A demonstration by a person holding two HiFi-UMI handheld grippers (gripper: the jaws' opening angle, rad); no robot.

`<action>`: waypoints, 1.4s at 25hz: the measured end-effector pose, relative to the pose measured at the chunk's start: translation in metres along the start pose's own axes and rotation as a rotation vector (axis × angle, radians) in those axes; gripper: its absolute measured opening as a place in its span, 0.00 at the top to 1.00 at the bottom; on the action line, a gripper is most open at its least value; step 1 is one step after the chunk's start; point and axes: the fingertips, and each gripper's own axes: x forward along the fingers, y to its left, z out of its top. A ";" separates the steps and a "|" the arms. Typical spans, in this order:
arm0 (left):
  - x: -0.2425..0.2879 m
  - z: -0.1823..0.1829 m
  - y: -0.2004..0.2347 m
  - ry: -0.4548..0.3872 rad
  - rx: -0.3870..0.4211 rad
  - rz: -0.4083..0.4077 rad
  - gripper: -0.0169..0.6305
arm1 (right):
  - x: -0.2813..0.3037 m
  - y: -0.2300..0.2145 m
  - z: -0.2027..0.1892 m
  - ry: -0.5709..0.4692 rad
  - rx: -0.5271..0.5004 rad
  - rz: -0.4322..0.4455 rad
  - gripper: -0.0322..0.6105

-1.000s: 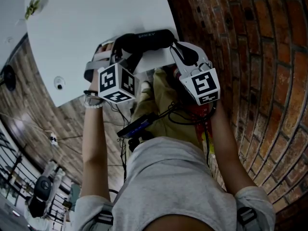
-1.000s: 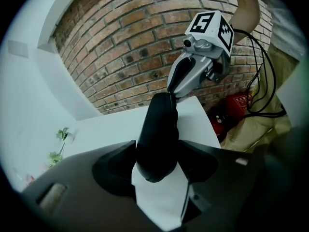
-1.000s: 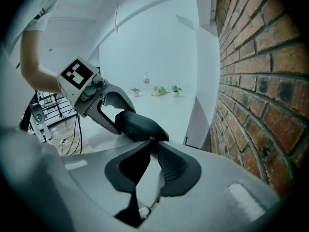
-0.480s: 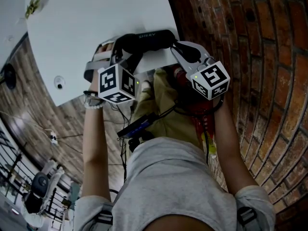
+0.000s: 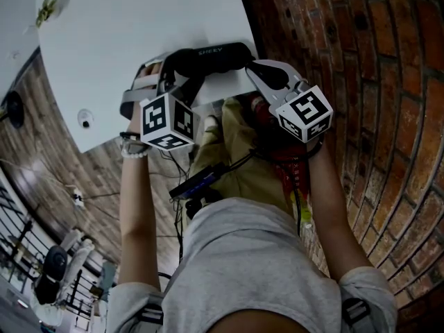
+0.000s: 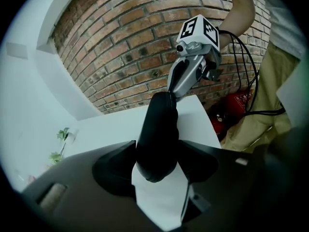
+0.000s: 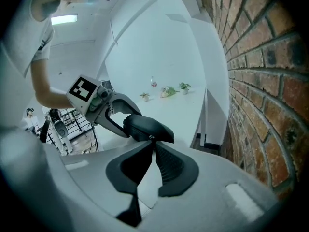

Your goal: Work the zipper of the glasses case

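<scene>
L gripper clamps glasses case; R gripper closing on zipper pull

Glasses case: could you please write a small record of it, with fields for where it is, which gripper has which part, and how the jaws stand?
object: black glasses case
place: over the near edge of the white table; whether it rests on it cannot be told
left gripper: jaws clamped on one end of the case
right gripper: jaws closing, tips pinching the small zipper pull at the other end
background: brick wall
</scene>
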 end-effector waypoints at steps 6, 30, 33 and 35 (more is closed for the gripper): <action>0.001 -0.001 0.000 0.003 -0.001 0.006 0.54 | -0.005 0.002 0.002 0.018 -0.016 -0.009 0.91; 0.002 -0.002 0.002 0.003 -0.004 0.004 0.54 | -0.001 0.002 -0.007 0.057 -0.023 -0.049 0.84; 0.001 -0.003 0.002 0.004 -0.002 0.003 0.54 | 0.001 0.001 -0.006 0.060 -0.022 -0.030 0.84; 0.001 -0.003 0.001 0.005 0.001 0.003 0.54 | 0.002 0.002 -0.005 0.058 -0.020 -0.006 0.84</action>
